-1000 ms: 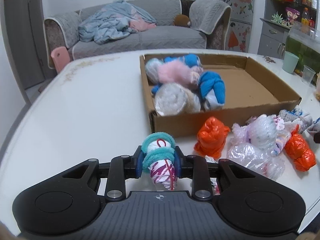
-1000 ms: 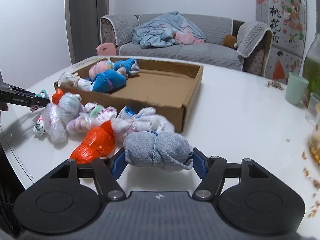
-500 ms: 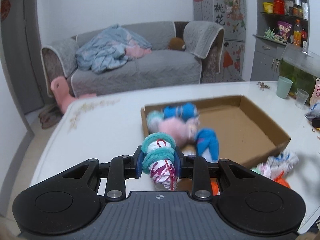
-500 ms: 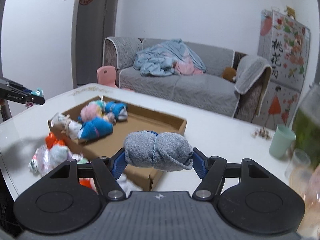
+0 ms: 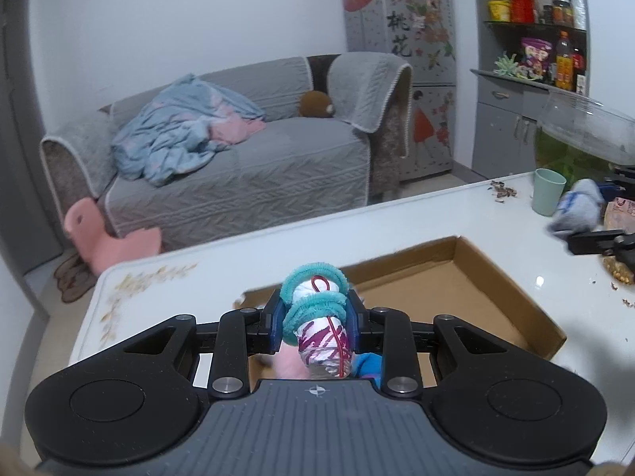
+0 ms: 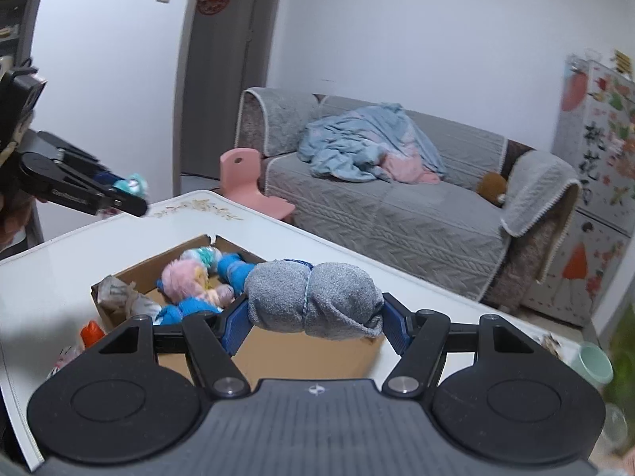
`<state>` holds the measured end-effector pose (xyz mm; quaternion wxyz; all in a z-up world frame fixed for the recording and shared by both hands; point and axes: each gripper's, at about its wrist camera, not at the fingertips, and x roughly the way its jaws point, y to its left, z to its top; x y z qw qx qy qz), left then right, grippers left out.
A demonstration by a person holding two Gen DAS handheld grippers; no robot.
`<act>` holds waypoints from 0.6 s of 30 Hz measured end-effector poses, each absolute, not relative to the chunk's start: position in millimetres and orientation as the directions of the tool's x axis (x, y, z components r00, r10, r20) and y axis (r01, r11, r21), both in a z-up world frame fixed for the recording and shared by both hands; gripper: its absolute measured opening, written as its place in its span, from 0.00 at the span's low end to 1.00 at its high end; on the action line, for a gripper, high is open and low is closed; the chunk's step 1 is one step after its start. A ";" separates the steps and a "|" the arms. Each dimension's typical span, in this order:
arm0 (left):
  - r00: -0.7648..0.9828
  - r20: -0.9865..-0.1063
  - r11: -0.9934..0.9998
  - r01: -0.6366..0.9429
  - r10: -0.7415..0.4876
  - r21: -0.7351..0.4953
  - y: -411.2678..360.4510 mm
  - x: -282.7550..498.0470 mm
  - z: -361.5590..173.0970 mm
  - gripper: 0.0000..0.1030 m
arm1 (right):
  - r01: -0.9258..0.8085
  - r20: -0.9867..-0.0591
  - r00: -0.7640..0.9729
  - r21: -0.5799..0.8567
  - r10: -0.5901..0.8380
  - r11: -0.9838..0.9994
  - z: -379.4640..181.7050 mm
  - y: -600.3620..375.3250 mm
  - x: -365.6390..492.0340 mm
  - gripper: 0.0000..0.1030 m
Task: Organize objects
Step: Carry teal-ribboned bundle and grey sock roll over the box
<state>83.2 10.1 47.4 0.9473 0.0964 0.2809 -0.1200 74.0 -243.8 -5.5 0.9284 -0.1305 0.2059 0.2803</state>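
Left tongs (image 5: 315,323) closed on a rolled sock bundle with teal fuzzy cuffs (image 5: 313,305), white-and-magenta body wrapped in clear plastic, red tie around it; the bundle stands roughly upright between the blue pads (image 5: 276,323) and is held off the white worktop (image 5: 166,289), over the near left corner of the cardboard box (image 5: 512,297). Right tongs (image 6: 315,309) grip a grey towelling roll (image 6: 313,301) lying crosswise, a pad pressing on each end and a blue thread cinching its middle; this roll is also held clear of the worktop, above the box's near edge. In the right wrist view the box interior at 10 o'clock from the grey roll holds a cluster of bundles: a pink fluffy one (image 6: 184,281), blue ones (image 6: 230,269), a pale teal one (image 6: 202,254) and a plastic-wrapped one (image 6: 119,295) at the left corner; the rest of the box floor is bare cardboard. An orange bundle (image 6: 91,329) lies on the worktop just outside the box, at 9 o'clock. A pale green cup (image 5: 548,196) stands on the worktop at 2 o'clock in the left wrist view, well apart from the box. Grey sofa (image 5: 246,174) with a blue blanket (image 5: 178,139) at 12 o'clock, beyond the worktop.
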 end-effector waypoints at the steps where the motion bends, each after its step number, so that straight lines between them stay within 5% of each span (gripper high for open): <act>1: 0.812 -0.555 0.950 0.291 -0.180 0.117 6.1 86.6 47.1 0.35 | -0.581 -0.460 0.754 -0.131 0.470 0.804 -5.1 -240.3 79.3 0.62; 18: 0.686 -0.689 0.929 0.367 -0.233 0.051 -46.8 182.3 -6.4 0.35 | -0.639 -0.588 0.660 -0.113 0.468 0.761 -33.6 -201.4 165.0 0.62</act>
